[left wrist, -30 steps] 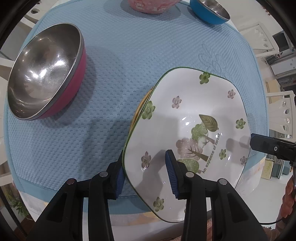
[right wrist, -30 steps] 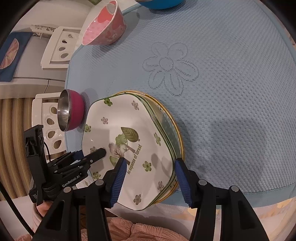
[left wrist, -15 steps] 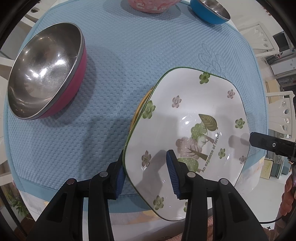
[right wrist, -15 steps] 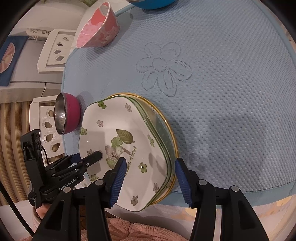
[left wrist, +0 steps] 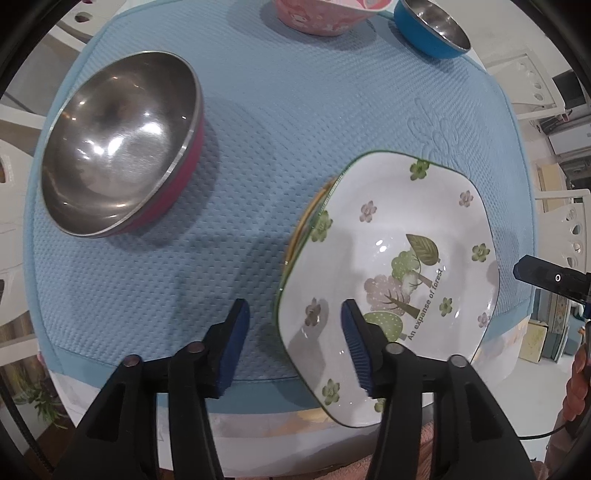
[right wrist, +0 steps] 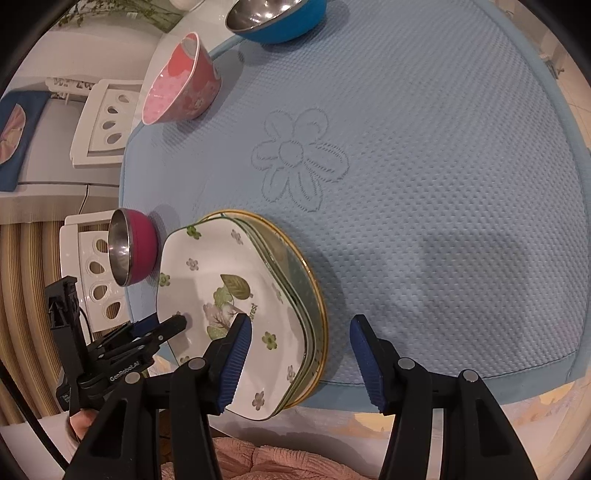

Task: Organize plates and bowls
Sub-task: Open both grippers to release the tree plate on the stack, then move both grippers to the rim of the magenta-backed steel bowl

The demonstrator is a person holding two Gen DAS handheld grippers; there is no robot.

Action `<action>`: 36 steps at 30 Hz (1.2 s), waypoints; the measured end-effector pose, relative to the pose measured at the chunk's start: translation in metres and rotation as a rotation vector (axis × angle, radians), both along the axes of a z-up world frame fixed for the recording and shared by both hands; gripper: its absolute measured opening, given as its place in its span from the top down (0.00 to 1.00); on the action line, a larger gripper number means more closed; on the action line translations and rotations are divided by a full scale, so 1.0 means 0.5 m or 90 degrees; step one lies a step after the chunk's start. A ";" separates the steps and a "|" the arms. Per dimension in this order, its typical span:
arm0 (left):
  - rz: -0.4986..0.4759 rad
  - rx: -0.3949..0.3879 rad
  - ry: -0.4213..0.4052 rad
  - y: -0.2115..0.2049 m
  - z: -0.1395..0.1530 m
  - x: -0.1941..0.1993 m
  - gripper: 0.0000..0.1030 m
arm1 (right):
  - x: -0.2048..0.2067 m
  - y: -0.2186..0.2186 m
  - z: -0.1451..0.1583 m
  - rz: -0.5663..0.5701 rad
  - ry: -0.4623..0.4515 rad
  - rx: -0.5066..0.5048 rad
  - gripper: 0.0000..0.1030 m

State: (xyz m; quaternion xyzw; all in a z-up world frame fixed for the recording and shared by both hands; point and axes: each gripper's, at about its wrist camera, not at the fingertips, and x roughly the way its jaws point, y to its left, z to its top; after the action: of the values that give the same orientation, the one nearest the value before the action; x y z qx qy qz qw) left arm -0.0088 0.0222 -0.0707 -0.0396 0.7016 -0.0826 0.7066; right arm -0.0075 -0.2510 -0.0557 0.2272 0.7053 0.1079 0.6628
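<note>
The textured light-blue fabric mat [right wrist: 424,155] covers a white table; white perforated chairs stand around it. The white floral square ceramic plate [left wrist: 388,266] tops the stack at the mat's near edge, overhanging. Left gripper [left wrist: 293,349] and right gripper [right wrist: 301,360] both stand wide open, holding nothing. Advice: square the stack inward before fetching the magenta steel-lined bowl [left wrist: 118,166].

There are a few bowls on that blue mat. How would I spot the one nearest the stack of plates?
Start at the blue mat and find the flowered plate topping the stack at its near edge. Just left of that stack sits the magenta bowl. It is steel inside like the blue bowl at the far edge, but magenta outside, unlike the patterned pink bowl.
</note>
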 end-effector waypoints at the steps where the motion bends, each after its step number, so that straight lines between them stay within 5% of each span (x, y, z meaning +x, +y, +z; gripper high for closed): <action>1: 0.001 -0.001 -0.001 0.003 0.004 -0.001 0.44 | 0.002 -0.003 0.003 -0.001 -0.002 0.000 0.48; 11: 0.018 -0.005 -0.015 0.074 0.065 0.003 0.38 | 0.028 -0.003 0.029 -0.004 -0.013 0.012 0.45; 21: 0.097 0.010 -0.071 0.187 0.164 0.017 0.37 | 0.119 0.092 0.127 0.065 -0.086 0.029 0.37; 36: 0.190 0.024 -0.091 0.358 0.135 0.071 0.37 | 0.194 0.328 0.181 0.169 -0.131 0.053 0.35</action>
State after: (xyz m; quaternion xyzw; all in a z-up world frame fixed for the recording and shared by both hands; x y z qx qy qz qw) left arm 0.0265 0.2013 -0.0034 -0.1245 0.6372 0.0340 0.7599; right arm 0.0893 -0.0870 0.0347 0.1467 0.6523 0.2461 0.7017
